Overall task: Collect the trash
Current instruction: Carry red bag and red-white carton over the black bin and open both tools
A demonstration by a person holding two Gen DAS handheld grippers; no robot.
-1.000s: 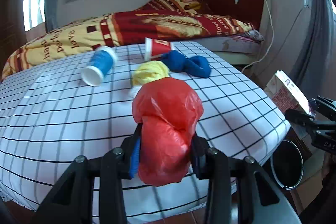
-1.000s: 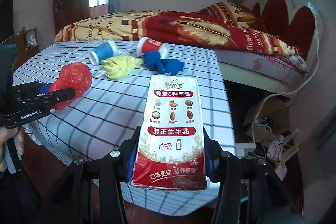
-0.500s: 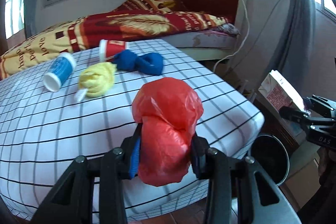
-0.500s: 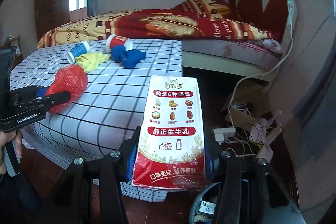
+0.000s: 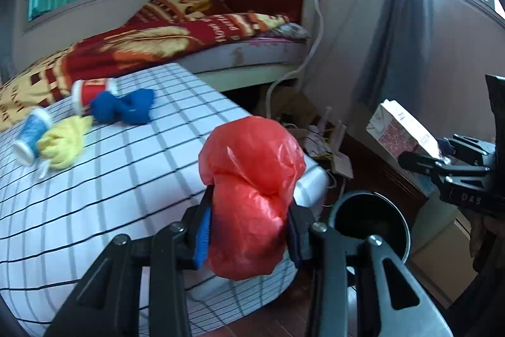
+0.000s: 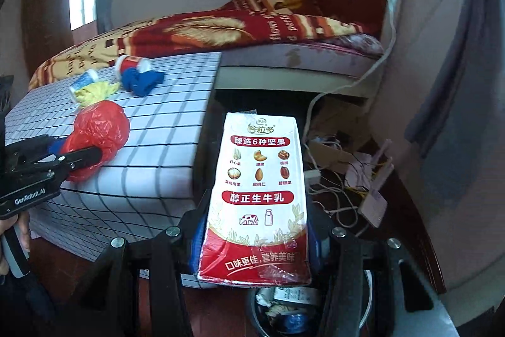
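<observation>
My left gripper [image 5: 247,229] is shut on a crumpled red plastic bag [image 5: 252,179], held over the table's right corner, just left of a black trash bin [image 5: 372,223] on the floor. My right gripper [image 6: 255,242] is shut on a red-and-white milk carton [image 6: 258,191], held right above the bin [image 6: 284,315], which holds some trash. The carton also shows in the left wrist view [image 5: 401,131], the red bag in the right wrist view [image 6: 98,135]. On the checked table [image 5: 110,179] lie a blue cup [image 5: 31,135], a yellow bag [image 5: 64,141], a blue bag [image 5: 126,106] and a red cup [image 5: 91,90].
A bed [image 5: 189,43] with a red and yellow blanket stands behind the table. Cables and a power strip [image 6: 344,179] lie on the floor right of the table. A grey curtain [image 5: 397,21] hangs at the right wall.
Both grippers have swung right, off the table toward the bin, each still holding its item. The bin now sits directly under the milk carton.
</observation>
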